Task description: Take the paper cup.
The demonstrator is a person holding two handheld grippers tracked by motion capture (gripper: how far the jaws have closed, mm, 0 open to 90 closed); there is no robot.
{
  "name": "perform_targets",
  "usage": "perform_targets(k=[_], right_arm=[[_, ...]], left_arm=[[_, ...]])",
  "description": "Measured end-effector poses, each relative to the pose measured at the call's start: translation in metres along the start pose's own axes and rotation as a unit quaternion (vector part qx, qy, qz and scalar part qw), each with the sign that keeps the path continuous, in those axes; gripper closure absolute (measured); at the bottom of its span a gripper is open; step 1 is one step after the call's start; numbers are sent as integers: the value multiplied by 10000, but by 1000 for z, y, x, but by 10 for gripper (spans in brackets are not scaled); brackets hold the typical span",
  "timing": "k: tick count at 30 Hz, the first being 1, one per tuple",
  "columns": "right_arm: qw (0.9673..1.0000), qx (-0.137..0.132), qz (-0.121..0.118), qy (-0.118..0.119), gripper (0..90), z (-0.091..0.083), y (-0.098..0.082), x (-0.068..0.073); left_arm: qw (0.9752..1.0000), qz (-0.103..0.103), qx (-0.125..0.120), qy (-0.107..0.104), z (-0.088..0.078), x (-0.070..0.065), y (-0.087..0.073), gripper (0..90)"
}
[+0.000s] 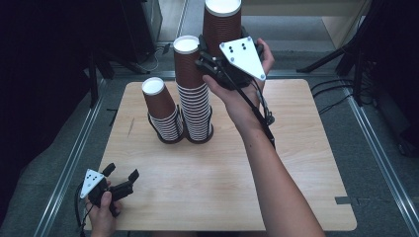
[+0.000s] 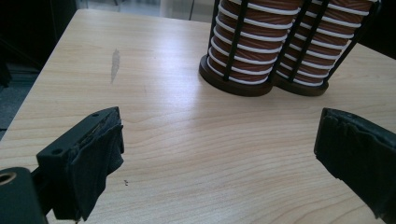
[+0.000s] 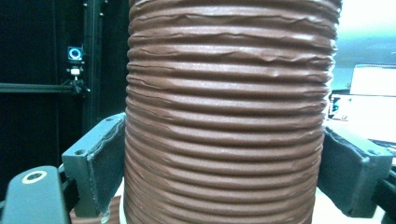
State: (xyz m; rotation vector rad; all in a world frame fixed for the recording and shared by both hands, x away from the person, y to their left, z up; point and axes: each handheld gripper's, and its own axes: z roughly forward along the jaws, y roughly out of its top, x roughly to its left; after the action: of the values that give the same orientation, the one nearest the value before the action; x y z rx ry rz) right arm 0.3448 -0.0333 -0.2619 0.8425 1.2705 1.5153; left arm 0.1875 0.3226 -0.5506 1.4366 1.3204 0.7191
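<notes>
R gripper [image 3: 224, 182] jaws clamp cup stack [image 3: 229, 107]; L gripper [image 2: 219, 158] jaws wide, empty.

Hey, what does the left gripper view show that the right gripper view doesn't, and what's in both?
Left gripper view alone: the wooden table, a grey scuff on it, and the bases of two cup stacks in black wire holders, with the left claw open over bare wood. Right gripper view alone: a ribbed brown cup stack up close, with the right claw shut on it, and a dark background with a small lit device. Shared: brown paper cups stacked together, and black padded jaws rising from the bottom.
</notes>
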Motion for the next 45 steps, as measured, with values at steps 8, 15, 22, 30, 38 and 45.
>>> perform_targets(k=[8, 15, 22, 30, 38, 45], right_arm=[[9998, 114, -50, -128, 127, -12, -14, -16], [9996, 195, -98, -160, 127, -24, -28, -21], [9994, 257, -188, -155, 127, -37, -45, -26], [9990, 371, -211, -153, 127, -52, -62, -31], [9983, 513, -214, -177, 129, -68, -82, -38], [9975, 644, -200, -204, 129, -81, -100, -44]], left_arm=[[10000, 32, 16, 6, 0, 0, 0, 20], [10000, 36, 17, 7, 0, 0, 0, 20], [10000, 45, 12, 5, 0, -1, 0, 20], [10000, 87, 25, 20, 1, -2, 0, 20], [9999, 121, 32, 30, 1, -2, 0, 20], [9999, 160, 47, 42, 1, -4, -1, 20]])
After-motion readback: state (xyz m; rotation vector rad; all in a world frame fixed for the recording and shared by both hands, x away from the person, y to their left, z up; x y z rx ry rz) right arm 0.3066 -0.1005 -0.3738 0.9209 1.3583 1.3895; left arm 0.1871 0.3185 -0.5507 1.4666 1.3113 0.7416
